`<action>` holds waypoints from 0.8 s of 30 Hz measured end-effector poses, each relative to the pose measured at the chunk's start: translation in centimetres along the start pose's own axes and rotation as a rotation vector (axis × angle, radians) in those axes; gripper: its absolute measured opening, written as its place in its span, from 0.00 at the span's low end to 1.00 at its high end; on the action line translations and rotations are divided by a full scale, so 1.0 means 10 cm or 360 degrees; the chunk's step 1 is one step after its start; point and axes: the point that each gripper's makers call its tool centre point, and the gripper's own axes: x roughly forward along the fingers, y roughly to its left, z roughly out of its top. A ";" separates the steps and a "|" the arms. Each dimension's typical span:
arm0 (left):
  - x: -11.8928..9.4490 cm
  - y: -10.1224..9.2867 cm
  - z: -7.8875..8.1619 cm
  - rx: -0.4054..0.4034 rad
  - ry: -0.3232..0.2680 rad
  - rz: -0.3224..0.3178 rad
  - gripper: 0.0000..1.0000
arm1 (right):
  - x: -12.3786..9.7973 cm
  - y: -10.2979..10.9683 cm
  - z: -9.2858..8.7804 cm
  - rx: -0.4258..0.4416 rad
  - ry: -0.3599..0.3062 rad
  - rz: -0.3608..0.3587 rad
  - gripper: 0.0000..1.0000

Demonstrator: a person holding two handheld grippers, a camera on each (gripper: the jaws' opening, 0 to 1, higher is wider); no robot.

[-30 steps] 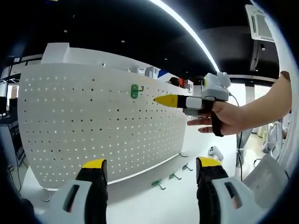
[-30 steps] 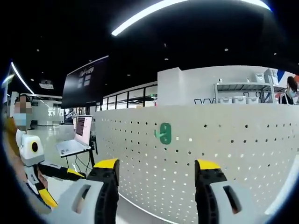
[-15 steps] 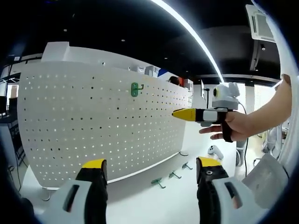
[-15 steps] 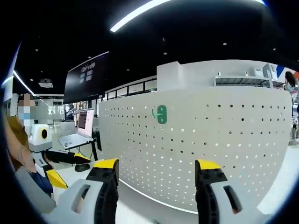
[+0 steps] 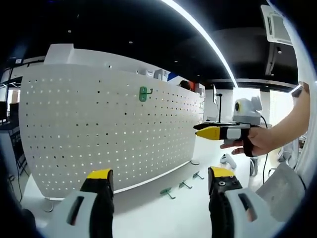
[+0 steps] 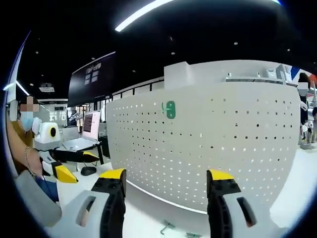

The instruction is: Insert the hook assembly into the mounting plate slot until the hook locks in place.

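Observation:
A white pegboard stands upright on the table, and a green hook is mounted high on it. The same green hook sits on the pegboard in the right gripper view. My left gripper is open with nothing between its jaws, well short of the board. My right gripper, held by a hand, hovers to the right of the board, away from the hook. In its own view the right gripper is open and holds nothing. The left gripper appears at the left edge.
Three loose hooks lie on the white table in front of the board's foot. A small white device lies beyond them. A laptop and a seated person are off to the left of the board.
My right gripper has drawn back from the pegboard, drifting right and lower in the left gripper view. The green hook stays on the board. My left gripper has not moved.

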 end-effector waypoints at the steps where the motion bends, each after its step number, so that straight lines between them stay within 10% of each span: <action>1: 0.00 0.00 0.00 0.0000 0.0001 -0.0001 0.80 | -0.01 0.00 -0.01 0.0002 0.0001 -0.0003 0.64; 24: -0.05 0.00 -0.09 -0.0008 0.0033 -0.0008 0.80 | -0.43 -0.09 -0.41 0.0047 0.0155 -0.0072 0.65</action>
